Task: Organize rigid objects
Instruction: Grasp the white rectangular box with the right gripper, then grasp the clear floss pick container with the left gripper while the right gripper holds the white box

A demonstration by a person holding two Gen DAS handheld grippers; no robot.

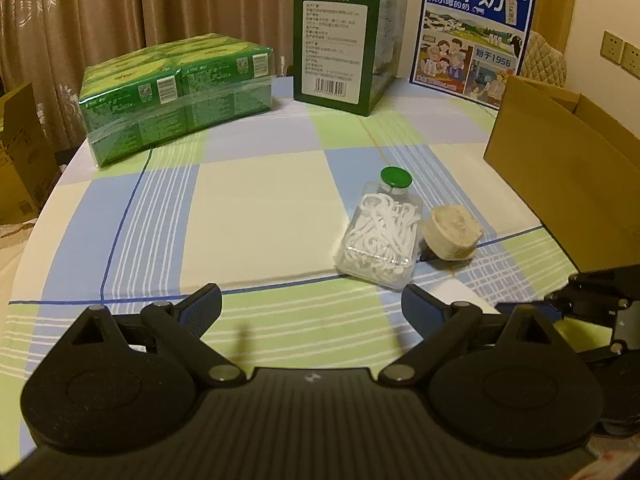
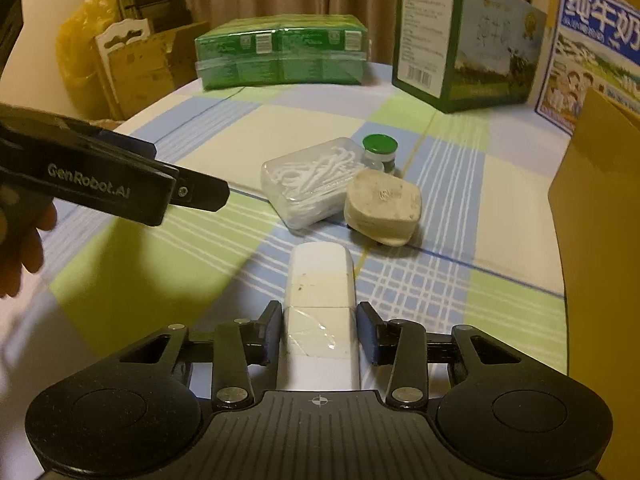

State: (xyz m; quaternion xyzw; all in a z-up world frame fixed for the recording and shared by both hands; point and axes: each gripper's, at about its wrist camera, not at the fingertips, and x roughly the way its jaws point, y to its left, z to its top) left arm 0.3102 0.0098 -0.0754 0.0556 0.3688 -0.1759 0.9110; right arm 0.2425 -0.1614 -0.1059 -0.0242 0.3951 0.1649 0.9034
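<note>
Right hand-held gripper [image 2: 320, 332] clamps white block [image 2: 320, 280]; left hand-held gripper [image 1: 312, 304] spread; clear box [image 2: 308, 184] holds floss picks [image 2: 312, 176].

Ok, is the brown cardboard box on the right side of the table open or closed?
Open. The cardboard box has its top flaps standing up, and the left wrist view looks past them into the hollow inside.

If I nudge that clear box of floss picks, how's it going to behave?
The clear box lies flat, so it should slide on the tablecloth rather than tip or roll. It looks like hard plastic, probably stiff and light. The beige plug sits against it and would likely get pushed along.
</note>
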